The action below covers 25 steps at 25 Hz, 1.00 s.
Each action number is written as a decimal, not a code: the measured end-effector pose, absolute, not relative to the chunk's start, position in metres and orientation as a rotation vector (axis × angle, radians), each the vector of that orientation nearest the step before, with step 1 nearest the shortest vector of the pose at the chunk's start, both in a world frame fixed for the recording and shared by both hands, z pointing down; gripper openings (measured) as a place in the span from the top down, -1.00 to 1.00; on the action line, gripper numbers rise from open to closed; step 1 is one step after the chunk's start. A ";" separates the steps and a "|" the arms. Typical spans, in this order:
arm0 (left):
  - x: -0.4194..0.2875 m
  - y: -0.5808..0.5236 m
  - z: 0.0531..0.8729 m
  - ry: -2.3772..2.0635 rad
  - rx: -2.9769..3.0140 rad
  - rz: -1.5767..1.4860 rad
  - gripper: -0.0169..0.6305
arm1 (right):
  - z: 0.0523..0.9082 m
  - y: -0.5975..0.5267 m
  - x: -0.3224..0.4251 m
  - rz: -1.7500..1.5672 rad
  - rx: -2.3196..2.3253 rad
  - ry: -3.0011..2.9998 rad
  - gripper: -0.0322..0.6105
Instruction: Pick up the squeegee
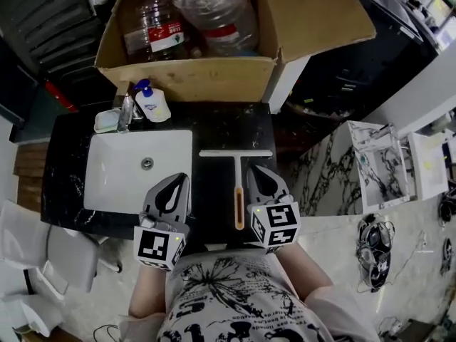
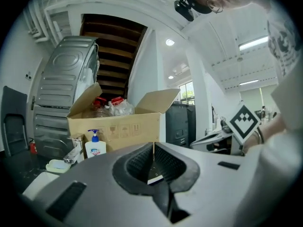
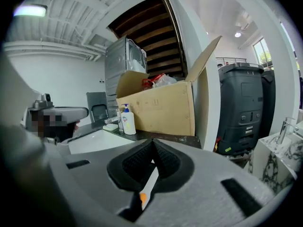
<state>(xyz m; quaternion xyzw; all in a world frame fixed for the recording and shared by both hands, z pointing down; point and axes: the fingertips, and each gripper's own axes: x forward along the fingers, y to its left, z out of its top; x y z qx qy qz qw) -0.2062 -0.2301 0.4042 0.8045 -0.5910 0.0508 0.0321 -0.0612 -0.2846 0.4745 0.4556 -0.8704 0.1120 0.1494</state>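
The squeegee [image 1: 238, 184] lies flat on the black counter [image 1: 214, 130], its white blade across the far end and its white handle with an orange strip pointing toward me. My right gripper [image 1: 251, 169] hovers just right of the handle, jaws shut with nothing between them. In the right gripper view the handle [image 3: 150, 186] shows below, through the gap behind the closed tips [image 3: 152, 142]. My left gripper [image 1: 184, 179] sits left of the handle, over the near right corner of the sink. Its tips [image 2: 153, 144] meet, with nothing held.
A white sink basin [image 1: 114, 173] is set in the counter's left part, with a tap [image 1: 127, 110], a soap dish [image 1: 107, 120] and a pump bottle [image 1: 153, 104] behind it. An open cardboard box [image 1: 192, 77] of plastic bottles stands at the back. A marbled unit [image 1: 374, 166] stands to the right.
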 end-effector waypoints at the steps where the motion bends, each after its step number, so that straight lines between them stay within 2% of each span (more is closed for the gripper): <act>1: -0.211 -0.235 0.404 -1.794 2.496 0.161 0.91 | 0.479 -0.286 -0.063 0.336 1.325 -2.472 0.93; 11: -0.256 -0.266 0.426 -1.615 2.565 0.184 0.91 | 0.534 -0.302 -0.079 0.434 1.402 -2.207 0.92; 17: -0.264 -0.275 0.450 -1.513 2.602 0.227 0.91 | 0.575 -0.308 -0.081 0.528 1.410 -2.058 0.56; 25: -0.266 -0.280 0.485 -1.405 2.557 0.284 0.91 | 0.616 -0.310 -0.078 0.628 1.395 -1.928 0.51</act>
